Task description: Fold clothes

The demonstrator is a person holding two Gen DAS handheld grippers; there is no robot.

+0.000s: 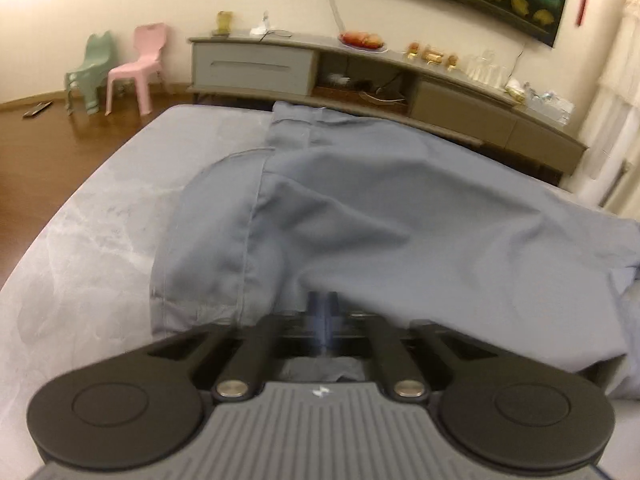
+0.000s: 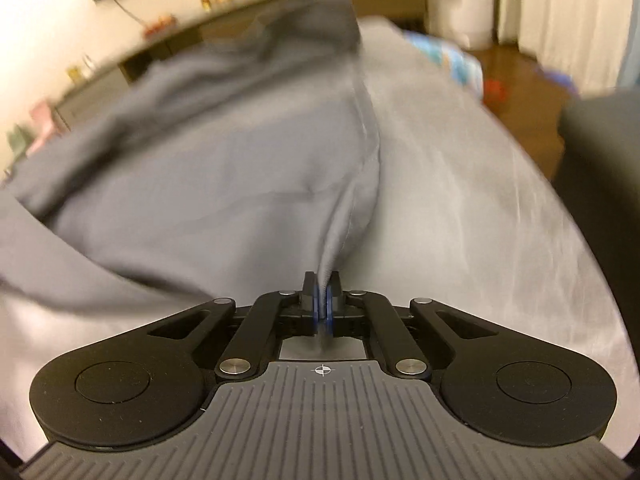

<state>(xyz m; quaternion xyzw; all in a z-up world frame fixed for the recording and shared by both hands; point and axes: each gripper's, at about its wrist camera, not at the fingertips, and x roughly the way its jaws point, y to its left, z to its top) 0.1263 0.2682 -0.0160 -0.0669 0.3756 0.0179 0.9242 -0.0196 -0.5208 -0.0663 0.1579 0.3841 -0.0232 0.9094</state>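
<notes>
A blue-grey garment (image 1: 360,208) lies spread over a grey marbled table (image 1: 80,248); a seam and a waistband-like edge run along its left and far side. My left gripper (image 1: 323,300) is shut, its blue pads pinching the garment's near edge, with cloth draped over the fingertips. In the right wrist view the same garment (image 2: 208,168) fills the left half, blurred. My right gripper (image 2: 322,280) is shut on a bunched fold of the garment's right edge, which rises from between the pads.
A long low cabinet (image 1: 360,76) with small ornaments stands behind the table against the wall. A pink chair (image 1: 138,68) and a green chair (image 1: 90,70) stand on the wooden floor at far left. A dark piece of furniture (image 2: 600,136) sits right of the table (image 2: 500,208).
</notes>
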